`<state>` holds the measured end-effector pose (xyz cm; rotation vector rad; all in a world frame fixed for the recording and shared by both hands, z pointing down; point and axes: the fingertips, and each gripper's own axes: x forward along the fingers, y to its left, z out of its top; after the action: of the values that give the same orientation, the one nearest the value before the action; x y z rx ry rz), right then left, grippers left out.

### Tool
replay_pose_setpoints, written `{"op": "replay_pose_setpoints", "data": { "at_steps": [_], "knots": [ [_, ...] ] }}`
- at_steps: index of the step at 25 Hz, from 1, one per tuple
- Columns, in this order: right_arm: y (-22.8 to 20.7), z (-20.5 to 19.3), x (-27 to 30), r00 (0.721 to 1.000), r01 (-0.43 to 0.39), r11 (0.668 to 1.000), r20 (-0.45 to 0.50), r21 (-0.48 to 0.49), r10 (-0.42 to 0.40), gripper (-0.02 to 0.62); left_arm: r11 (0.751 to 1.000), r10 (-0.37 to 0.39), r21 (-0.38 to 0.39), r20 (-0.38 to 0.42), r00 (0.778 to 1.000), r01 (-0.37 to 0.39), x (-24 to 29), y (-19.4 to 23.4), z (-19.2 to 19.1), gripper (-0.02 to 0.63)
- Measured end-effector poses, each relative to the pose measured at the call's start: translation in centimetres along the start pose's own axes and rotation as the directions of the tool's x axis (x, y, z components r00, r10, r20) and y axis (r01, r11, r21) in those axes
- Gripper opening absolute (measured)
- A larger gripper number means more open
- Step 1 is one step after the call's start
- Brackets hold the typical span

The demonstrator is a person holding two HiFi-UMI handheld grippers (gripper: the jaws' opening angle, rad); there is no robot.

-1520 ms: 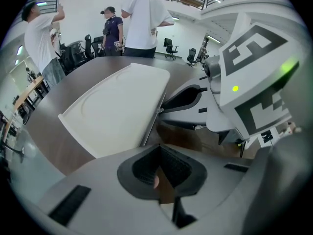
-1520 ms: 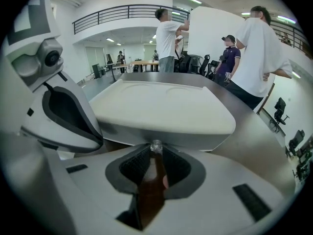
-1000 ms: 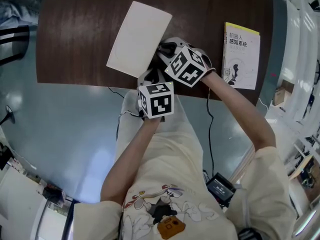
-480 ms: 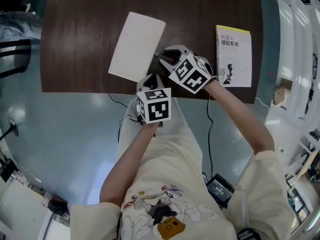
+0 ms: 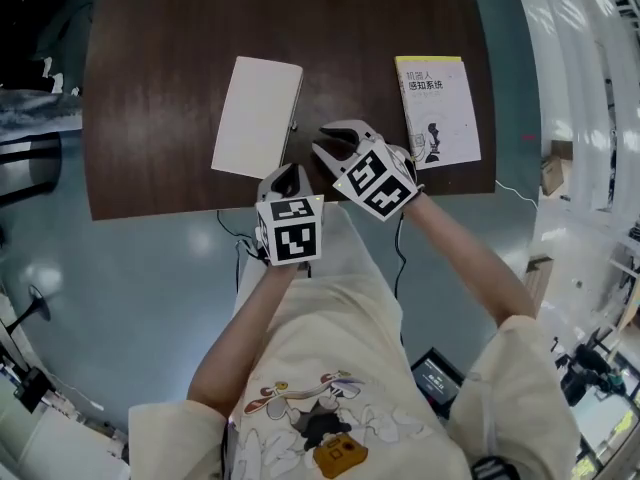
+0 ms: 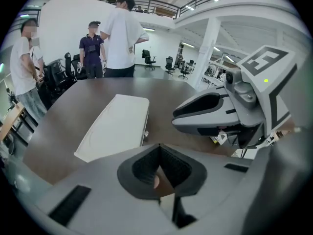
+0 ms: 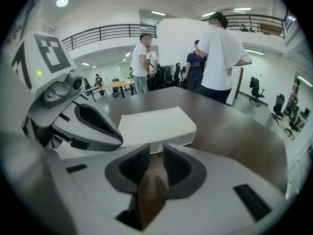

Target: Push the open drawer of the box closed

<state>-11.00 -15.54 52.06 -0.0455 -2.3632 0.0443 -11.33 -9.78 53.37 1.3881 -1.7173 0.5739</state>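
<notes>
**A:** Where is the box?

**B:** The white box [image 5: 257,116] lies flat on the dark brown table [image 5: 160,38], a little left of the middle. Its long sides run away from the person.

**A:** And the drawer?

**B:** The long side that faces the tongs carries a small knob [image 5: 293,125]. That face looks flush with the rest of the box. The drawer's seam is too fine to make out.

**A:** What about the left tongs?

**B:** The left tongs [image 5: 287,174] hang over the table's near edge, just beside the box's near right corner, not touching it. They are clenched, pad against pad at the tips, with nothing caught between.

**A:** And the right tongs?

**B:** The right tongs [image 5: 319,139] are over the table between the box and a book [image 5: 438,111], which has a white cover and a yellow strip along its top. Their jaws stand apart with a narrow gap and have just been closing. Nothing is gripped in that gap. They point toward the knob side of the box and are clear of it.

**A:** How do the two sit together?

**B:** Side by side and close, the right one a little further in over the table.

**A:** Anything beyond the table?

**B:** A person in a white shirt [image 6: 122,33] stands at the far end, with others nearby.
</notes>
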Motion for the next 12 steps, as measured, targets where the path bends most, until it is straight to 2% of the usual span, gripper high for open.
{"op": "replay_pose_setpoints", "data": {
  "at_steps": [8, 12],
  "knots": [
    [2.1, 1.1, -7.0, 0.99, 0.114, 0.986, 0.072, 0.124, -0.124, 0.055, 0.987, -0.099, 0.13, 0.043, 0.994, 0.092, -4.3, -1.8, 1.3, 0.006],
    [2.6, 1.7, -10.4, 0.967, 0.211, 0.955, 0.096, 0.208, -0.234, 0.021, 0.973, -0.157, 0.18, 0.076, 0.985, 0.142, -6.6, -2.1, 2.6, 0.006]
  ]
}}
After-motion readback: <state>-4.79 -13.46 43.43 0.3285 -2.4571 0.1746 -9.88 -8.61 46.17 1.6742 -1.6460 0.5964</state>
